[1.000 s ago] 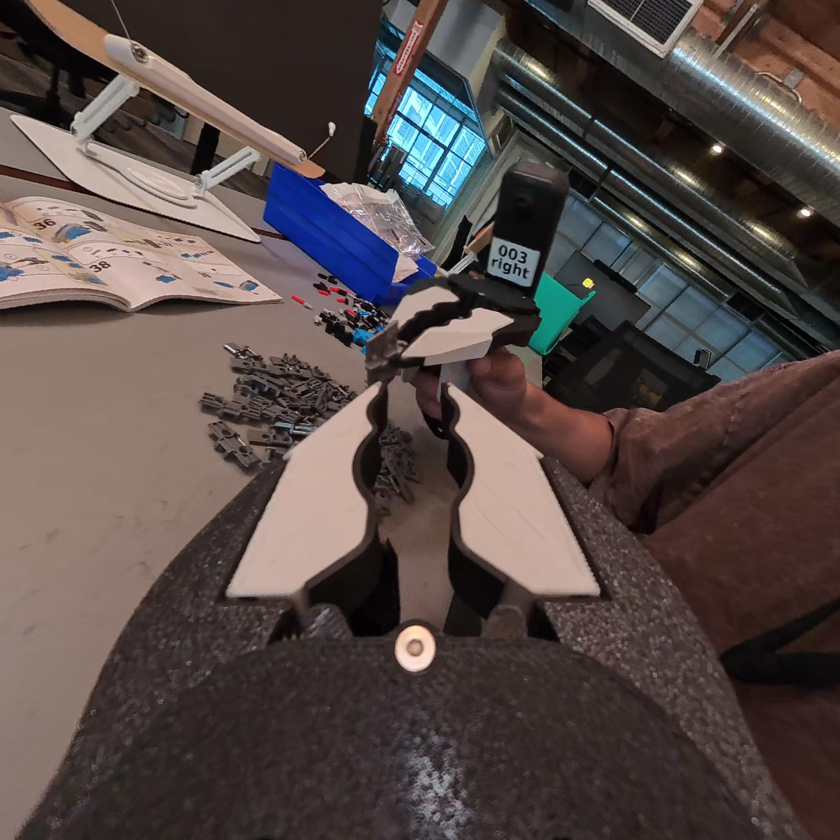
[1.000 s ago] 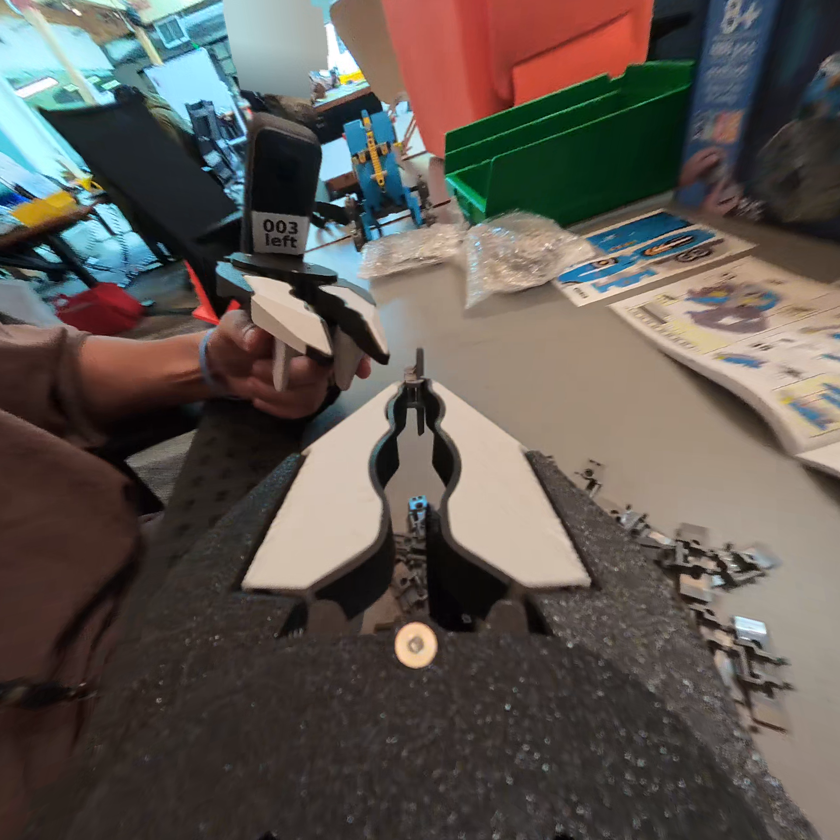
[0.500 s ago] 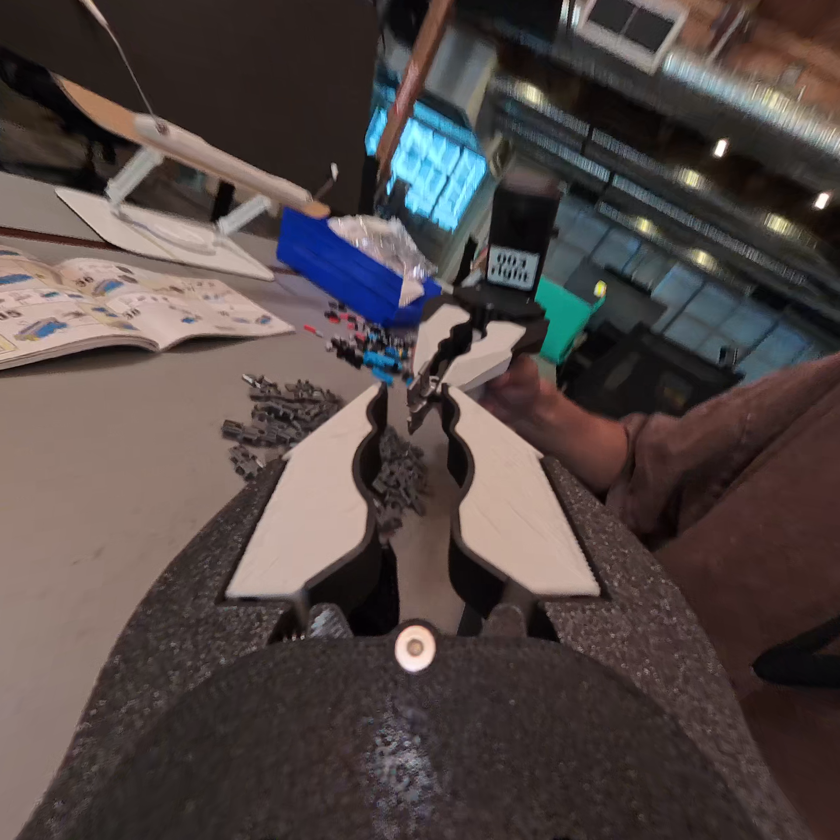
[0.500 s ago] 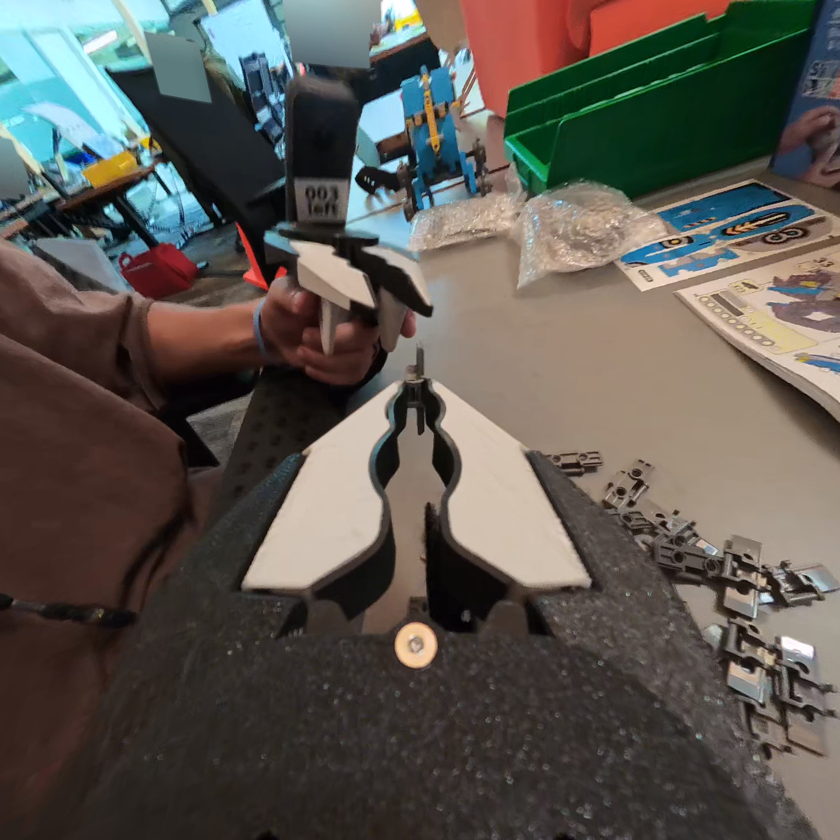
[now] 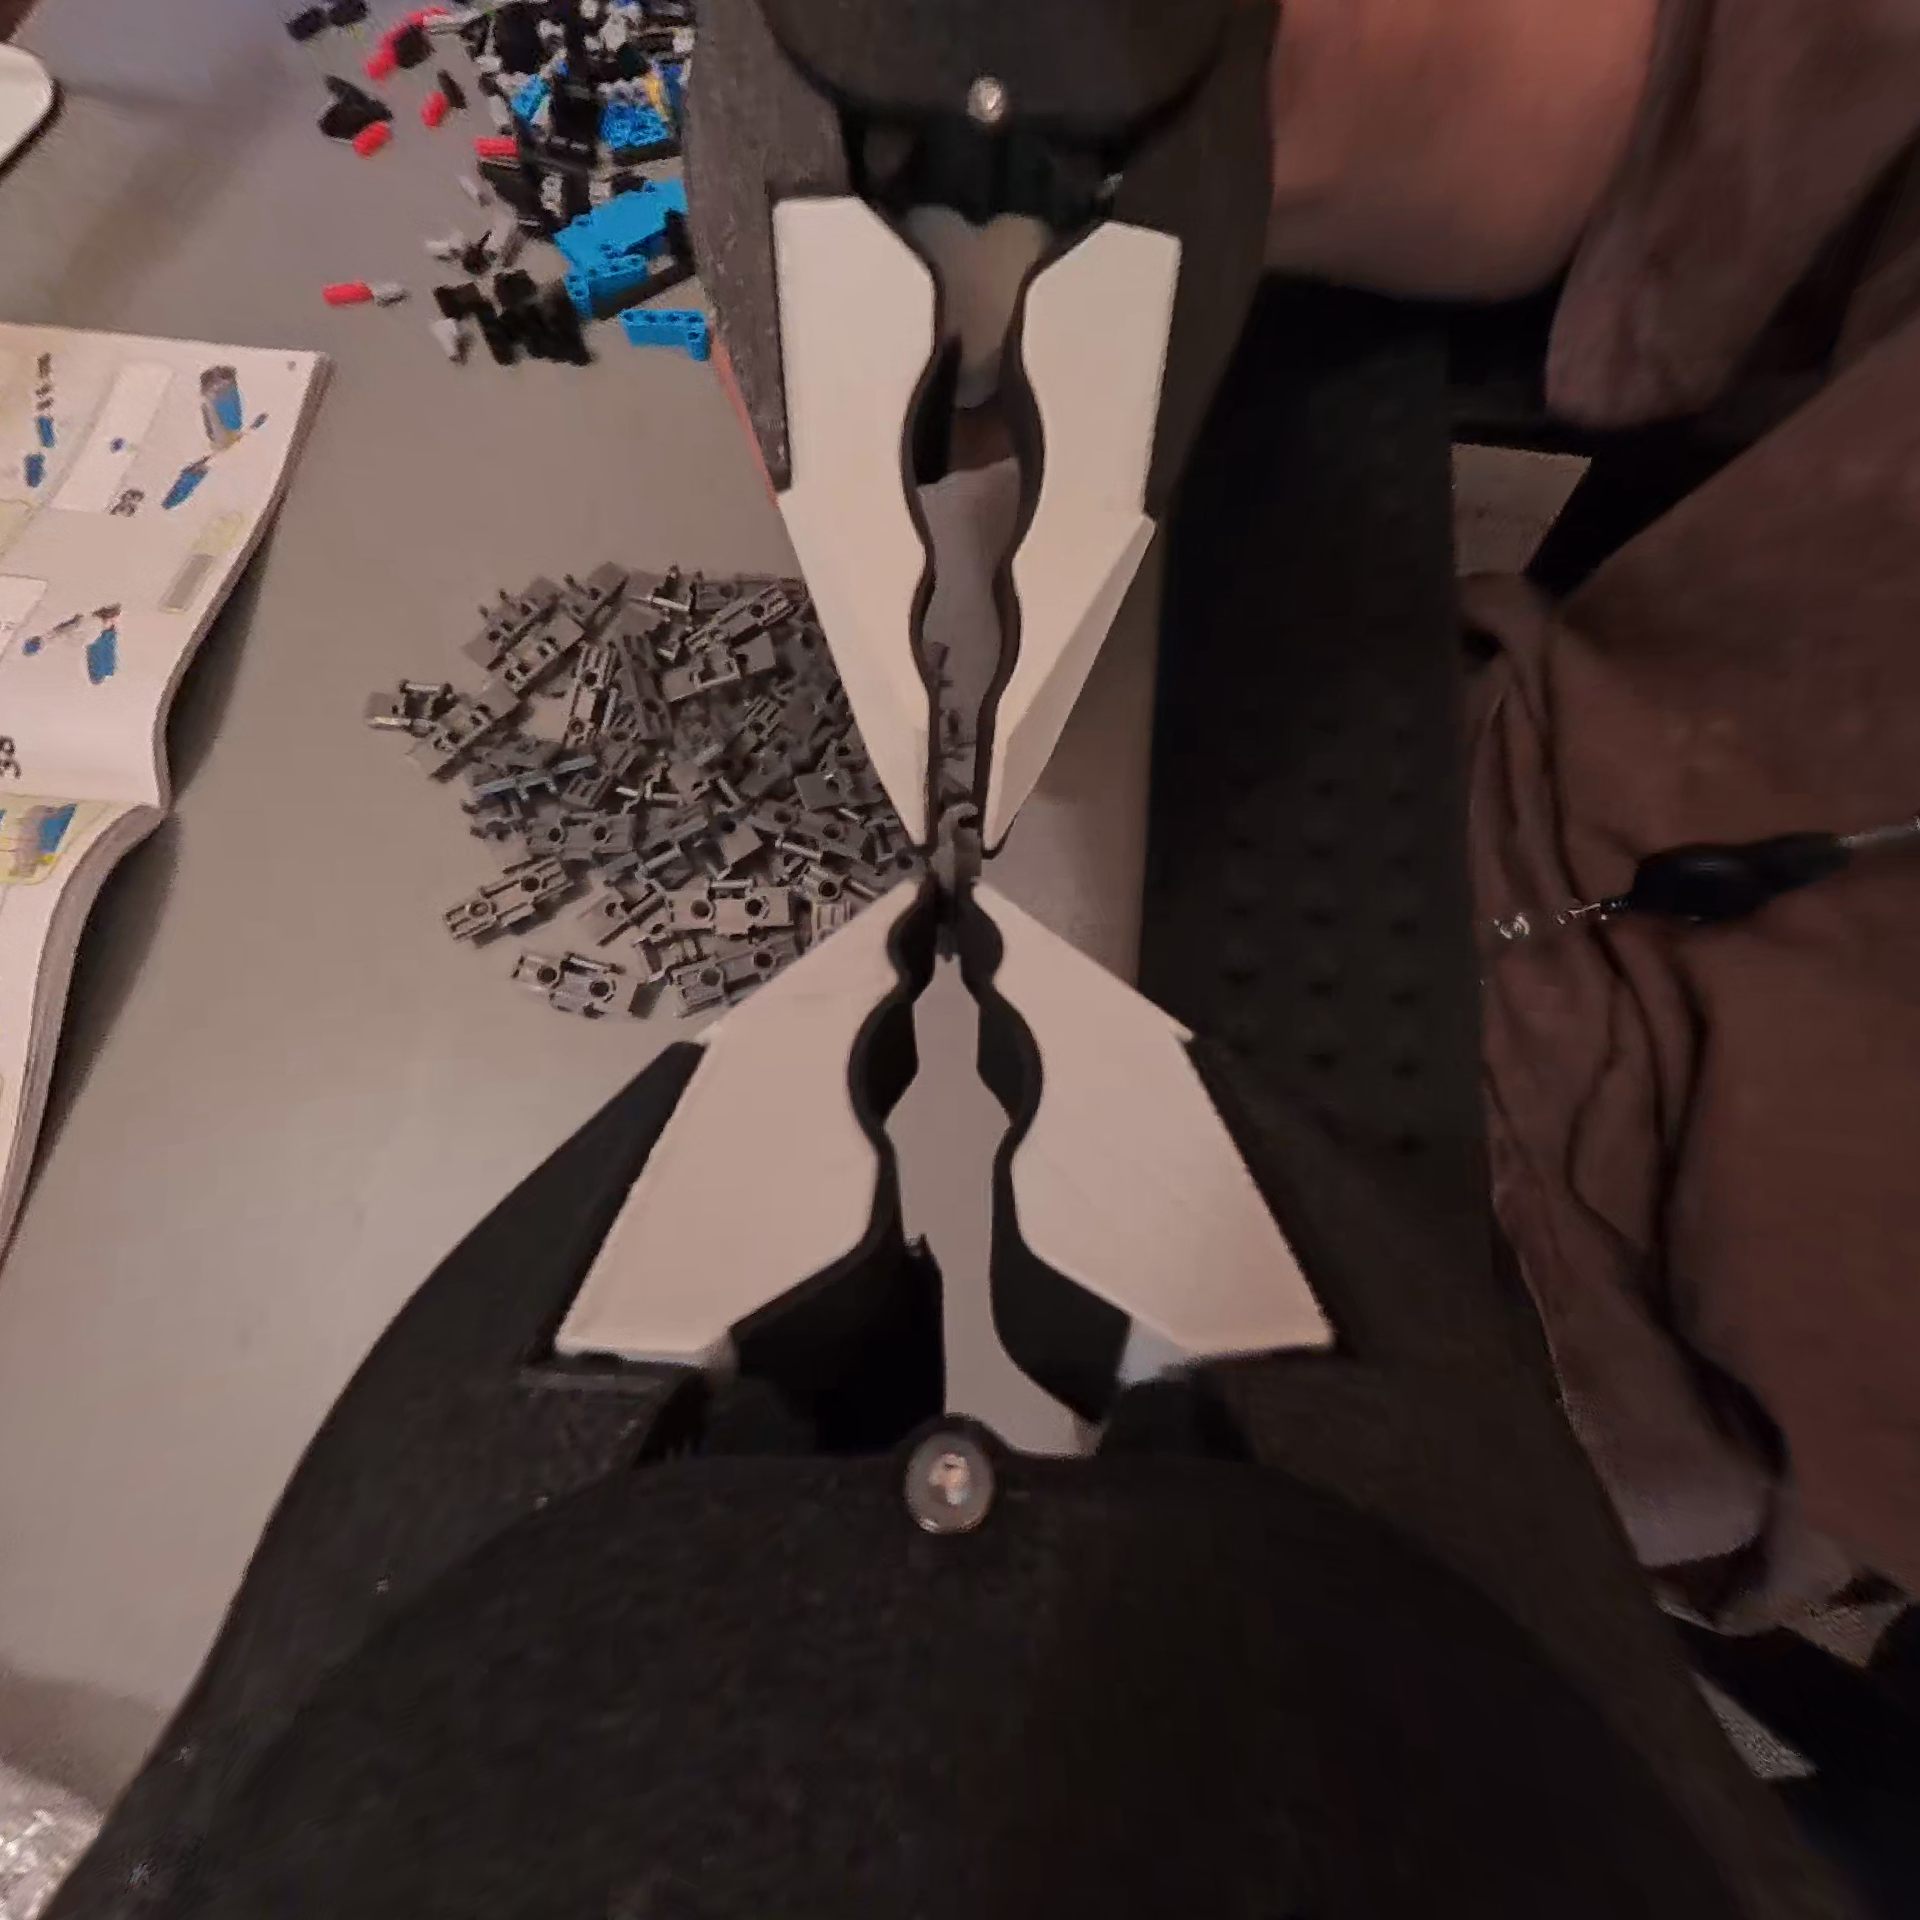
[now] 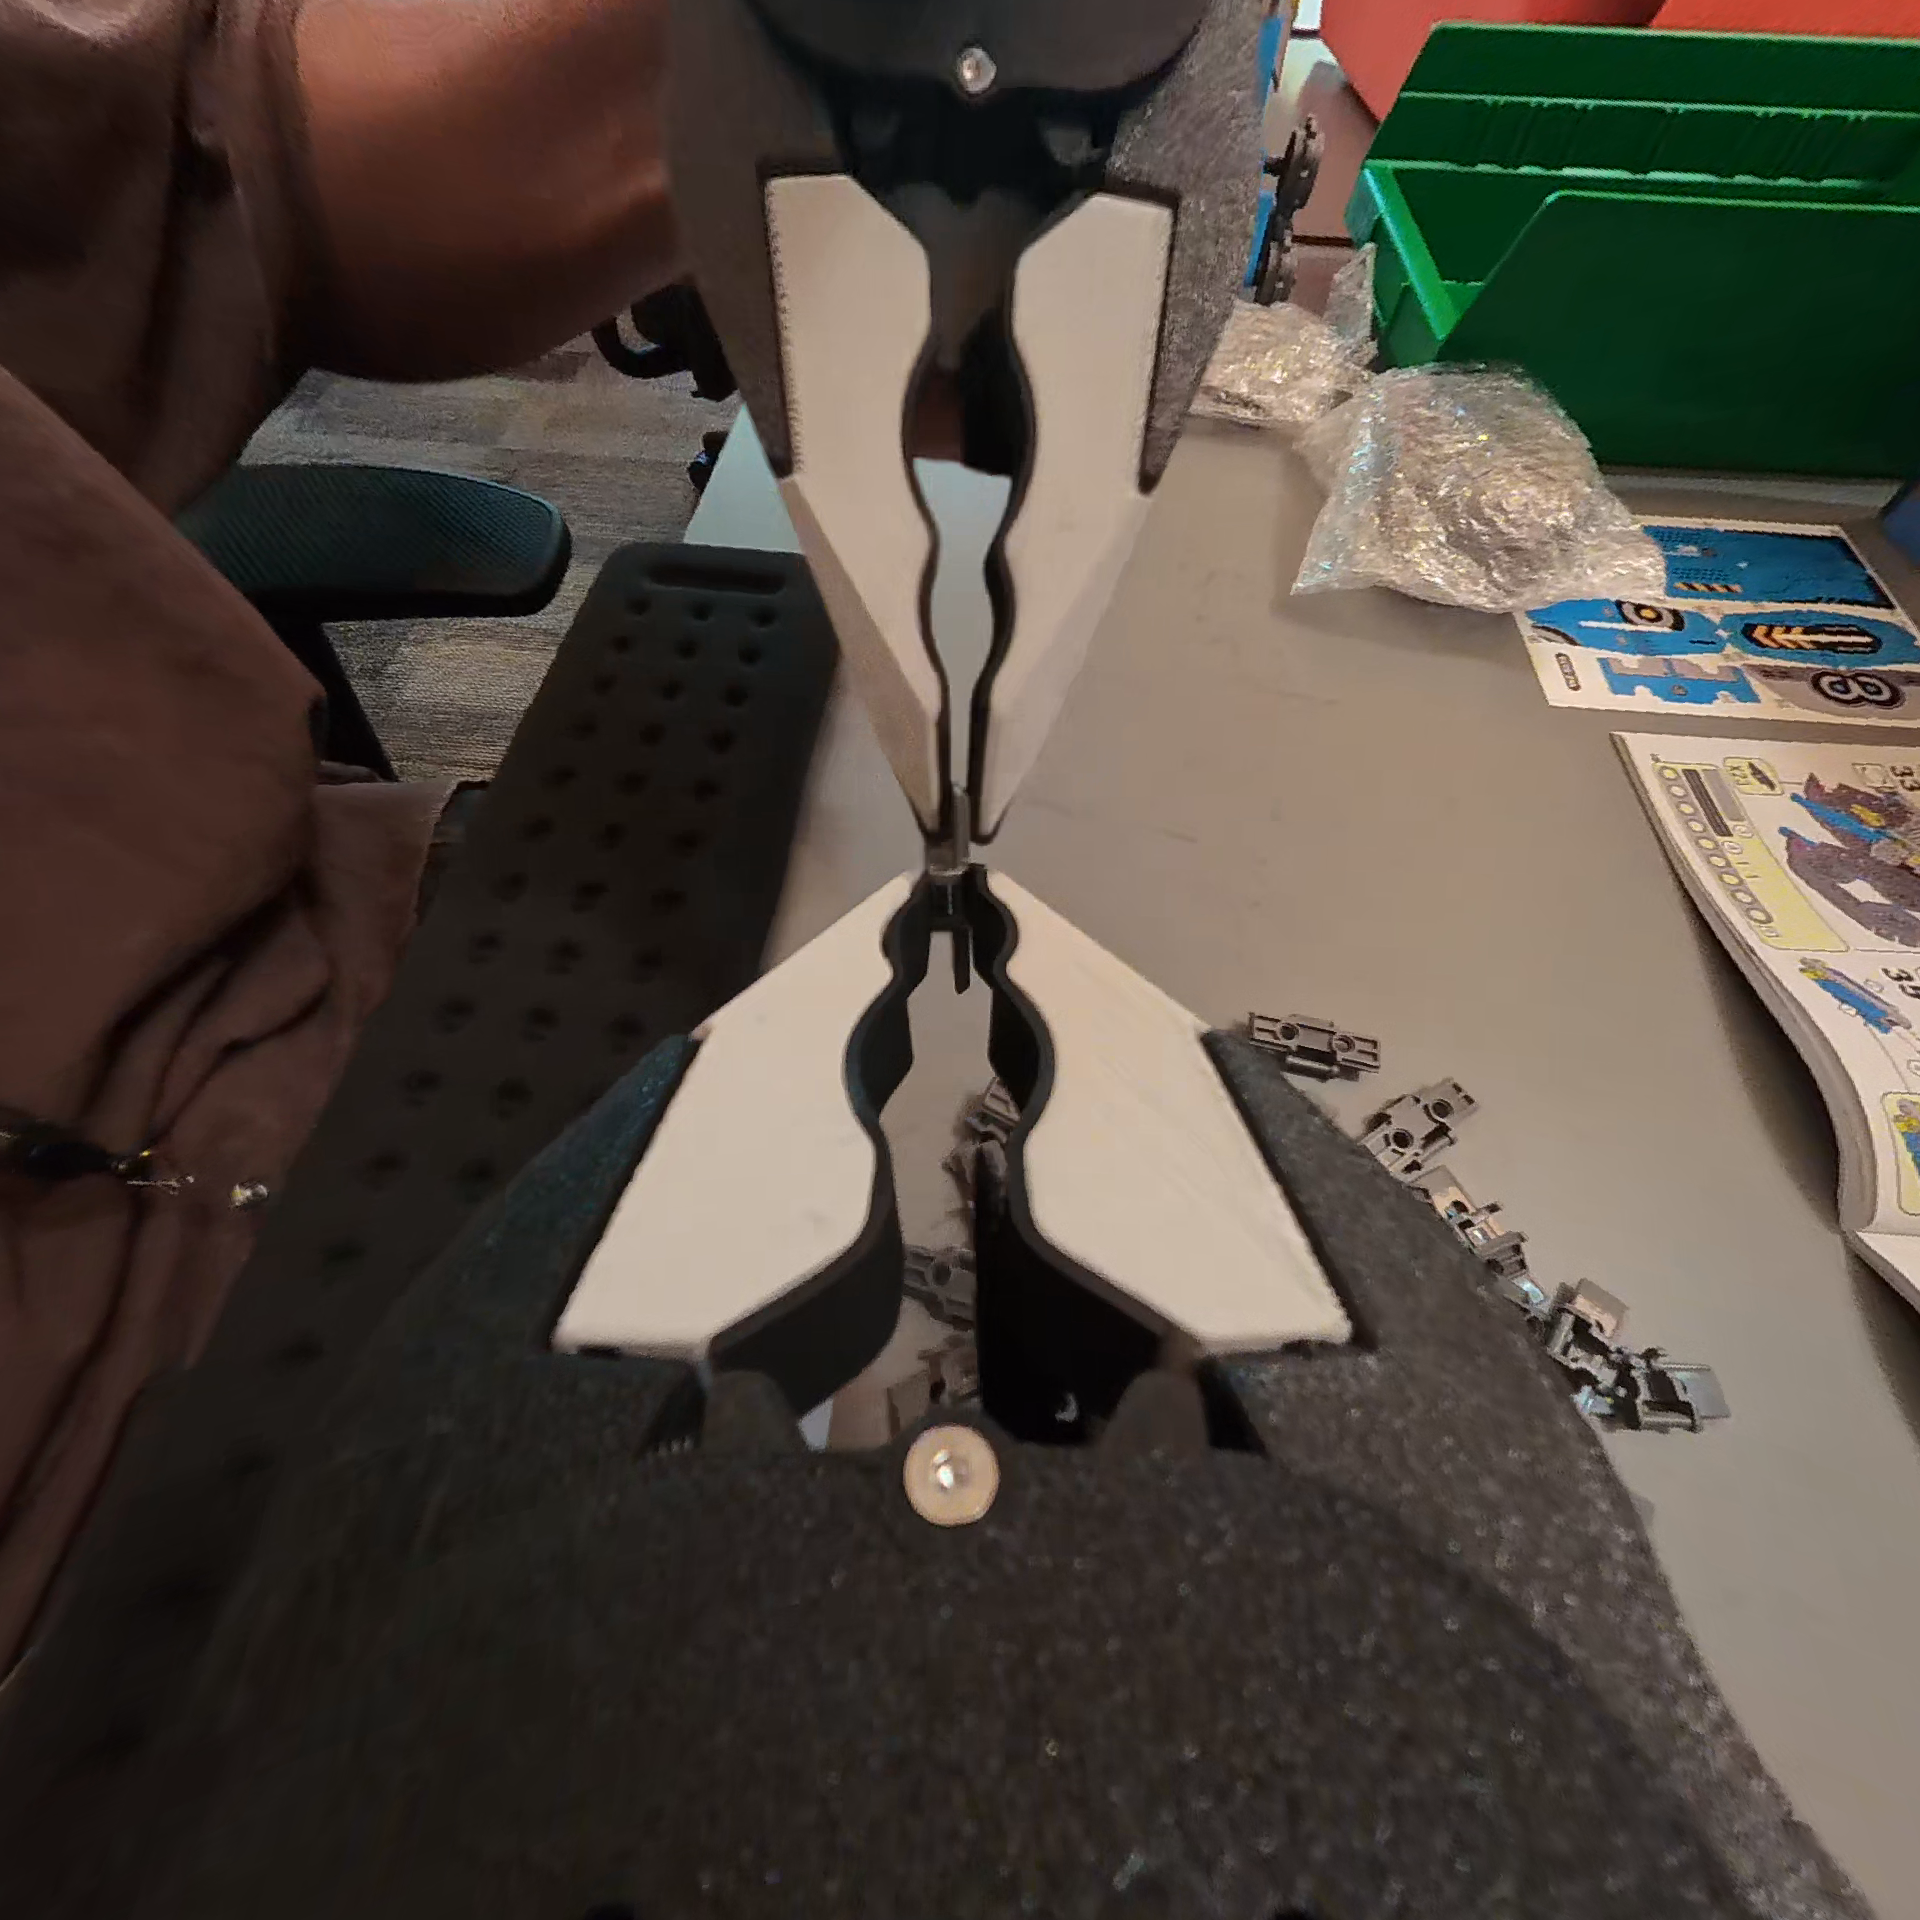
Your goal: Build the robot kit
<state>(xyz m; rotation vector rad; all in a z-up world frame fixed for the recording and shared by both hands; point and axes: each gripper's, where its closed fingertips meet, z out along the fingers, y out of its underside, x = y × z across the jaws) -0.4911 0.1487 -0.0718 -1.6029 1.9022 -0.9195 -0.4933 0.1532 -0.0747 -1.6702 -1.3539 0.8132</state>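
Note:
My left gripper (image 5: 943, 902) and my right gripper (image 6: 948, 902) meet tip to tip above the near edge of the grey table (image 5: 260, 1143). Both are shut on a small dark grey toy-brick part (image 5: 954, 862), which bridges the two pairs of tips and also shows in the right wrist view (image 6: 951, 868). In the left wrist view the right gripper (image 5: 958, 826) comes in from above; in the right wrist view the left gripper (image 6: 961, 821) does. A pile of similar grey parts (image 5: 665, 790) lies on the table just beside the tips, partly under my right gripper (image 6: 1455, 1195).
An open instruction booklet (image 5: 104, 623) lies beyond the pile. Mixed black, blue and red parts (image 5: 561, 208) lie farther off. A crumpled plastic bag (image 6: 1455, 488), a sticker sheet (image 6: 1714, 644) and green bins (image 6: 1662, 260) stand at the table's far side. A black perforated seat (image 6: 623, 831) and brown sleeves flank the edge. My left and right fingertips are right by each other.
Both grippers tilted downward and came together tip to tip. My left gripper, open and empty before, has shut on the small grey part that the right gripper was holding.

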